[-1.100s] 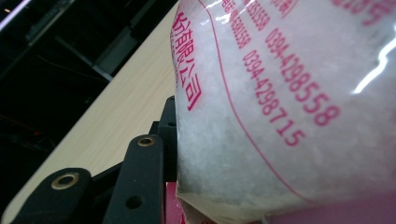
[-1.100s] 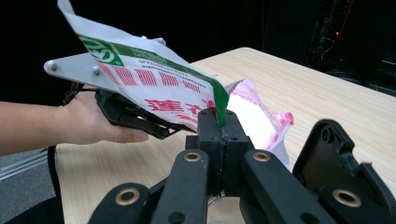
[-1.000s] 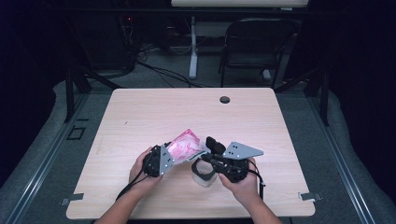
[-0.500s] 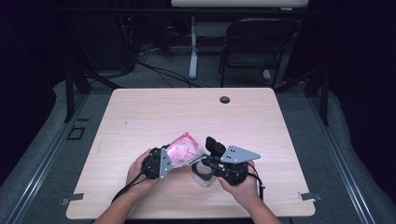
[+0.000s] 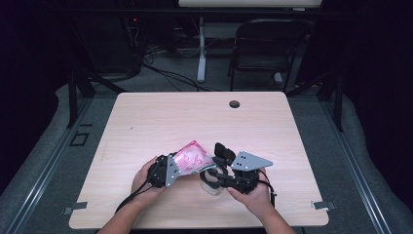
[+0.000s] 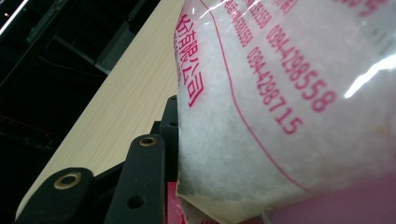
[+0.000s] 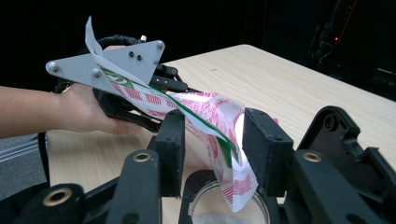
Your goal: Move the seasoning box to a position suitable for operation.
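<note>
While the left gripper [image 5: 171, 168] stays clamped on the pink-printed bag [image 5: 191, 157] of white grains, the right gripper [image 7: 212, 156] has just been opening, its jaws wide, the bag's torn corner hanging loose between them over a clear cup [image 7: 231, 210] on the surface [image 5: 272, 122].

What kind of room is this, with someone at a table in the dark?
Probably a lab or recording studio rather than a home. A lone wooden table stands on grey carpet amid dark surroundings, cables trail over the floor behind it beside a folding chair, and the person works with handheld grippers instead of bare hands.
</note>
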Tool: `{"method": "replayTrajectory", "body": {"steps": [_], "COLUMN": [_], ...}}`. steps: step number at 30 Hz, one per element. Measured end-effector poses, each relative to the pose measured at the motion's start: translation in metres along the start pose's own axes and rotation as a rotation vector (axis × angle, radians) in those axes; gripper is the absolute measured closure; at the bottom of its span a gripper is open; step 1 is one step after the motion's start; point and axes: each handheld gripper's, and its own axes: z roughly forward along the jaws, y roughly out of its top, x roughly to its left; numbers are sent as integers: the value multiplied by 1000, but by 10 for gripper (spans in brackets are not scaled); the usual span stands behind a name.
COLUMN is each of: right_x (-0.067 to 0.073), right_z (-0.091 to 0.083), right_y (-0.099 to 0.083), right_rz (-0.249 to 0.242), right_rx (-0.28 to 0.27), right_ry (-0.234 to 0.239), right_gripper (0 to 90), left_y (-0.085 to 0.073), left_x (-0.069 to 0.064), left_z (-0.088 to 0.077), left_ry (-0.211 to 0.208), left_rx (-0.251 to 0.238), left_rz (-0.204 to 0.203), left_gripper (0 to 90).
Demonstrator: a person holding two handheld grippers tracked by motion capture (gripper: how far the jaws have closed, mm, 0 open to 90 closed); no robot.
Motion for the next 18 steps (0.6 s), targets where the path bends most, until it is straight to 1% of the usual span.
{"method": "replayTrajectory", "body": {"steps": [4,8,13,14,15,18], "right_x": [0,1,5,6,6,7], "right_z": [-2,-2,-1,0,1,6], "right_y": [2,5,10,11,12,12], "right_rz": [-22,-30,-62,-65,-74,-81], "right_rx": [-15,-32,-29,-35,-30,-21], "right_ry": [-13,-11,-8,-5,-6,3], "right_gripper": [526,511,509,508,508,508], "left_y": [-1,-3,-4,-4,-4,-3], "left_x": [0,1,2,2,2,2], "left_z": [1,2,2,2,2,1], "left_ry": [-11,-16,-24,-25,-27,-27], "left_rx": [-6,-2,0,-1,-2,-9], "left_rz": [-7,-18,-18,-17,-19,-16], "left_gripper": [659,660,660,660,660,660]}}
